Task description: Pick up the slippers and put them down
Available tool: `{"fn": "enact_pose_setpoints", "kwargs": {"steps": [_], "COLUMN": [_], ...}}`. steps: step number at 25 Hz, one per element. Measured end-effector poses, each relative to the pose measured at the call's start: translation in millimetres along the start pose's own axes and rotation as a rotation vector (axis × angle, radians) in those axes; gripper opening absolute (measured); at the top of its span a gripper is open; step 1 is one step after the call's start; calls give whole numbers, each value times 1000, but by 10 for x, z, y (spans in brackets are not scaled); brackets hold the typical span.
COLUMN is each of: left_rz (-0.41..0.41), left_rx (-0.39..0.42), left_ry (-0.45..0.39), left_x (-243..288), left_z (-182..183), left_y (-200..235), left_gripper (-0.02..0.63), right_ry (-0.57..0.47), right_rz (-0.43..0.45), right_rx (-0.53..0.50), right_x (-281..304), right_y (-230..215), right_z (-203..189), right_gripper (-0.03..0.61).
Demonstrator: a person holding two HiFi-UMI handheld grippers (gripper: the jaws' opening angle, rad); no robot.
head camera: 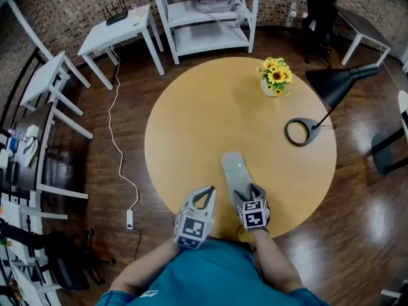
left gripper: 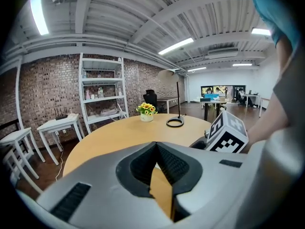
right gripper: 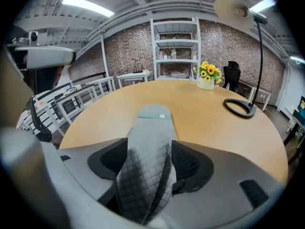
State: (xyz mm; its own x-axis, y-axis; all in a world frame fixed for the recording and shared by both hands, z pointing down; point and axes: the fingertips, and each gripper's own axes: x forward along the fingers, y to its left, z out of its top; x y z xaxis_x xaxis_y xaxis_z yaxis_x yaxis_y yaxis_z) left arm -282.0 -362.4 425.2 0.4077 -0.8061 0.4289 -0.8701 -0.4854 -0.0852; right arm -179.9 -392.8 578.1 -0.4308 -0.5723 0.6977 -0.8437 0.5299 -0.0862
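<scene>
A grey slipper with a quilted upper lies flat on the round wooden table, toe pointing away from me. My right gripper is over its near end. In the right gripper view the slipper runs out between the wide-spread jaws of that gripper, and the left pad stands clear of it: open. My left gripper hovers just left of the slipper at the table's near edge. Its fingers meet at the tips with nothing between them. I see only one slipper.
A vase of yellow flowers and a black desk lamp with a ring base stand on the table's far right. Beyond the table are a white shelf unit and white side tables. A white cable with a power strip lies on the floor.
</scene>
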Motion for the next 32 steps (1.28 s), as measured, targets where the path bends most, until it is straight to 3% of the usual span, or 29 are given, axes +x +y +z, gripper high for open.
{"fn": "enact_pose_setpoints", "kwargs": {"steps": [6,10,12,22,32], "left_rz": [-8,-15,-19,-42,-111], "left_rx": [26,44,49,59,33], "left_ry": [11,8,5,-47,-114], "left_x": [62,22,-1,-299,-884], "left_z": [21,16,10,20,-119], "left_y": [2,36,41,46,-86], "left_gripper": [5,5,5,5,5], "right_ry": [42,34,25,-75,-175], "right_rz": [-28,-57,-55,-107,-190], "right_rx": [-87,-117,-113,-39,-57], "right_x": [43,0,-38,-582,-1269], "right_y": [63,181,231,355,933], "right_z": [-88,-104,-113,51,199], "right_gripper": [289,98,54,23,20]}}
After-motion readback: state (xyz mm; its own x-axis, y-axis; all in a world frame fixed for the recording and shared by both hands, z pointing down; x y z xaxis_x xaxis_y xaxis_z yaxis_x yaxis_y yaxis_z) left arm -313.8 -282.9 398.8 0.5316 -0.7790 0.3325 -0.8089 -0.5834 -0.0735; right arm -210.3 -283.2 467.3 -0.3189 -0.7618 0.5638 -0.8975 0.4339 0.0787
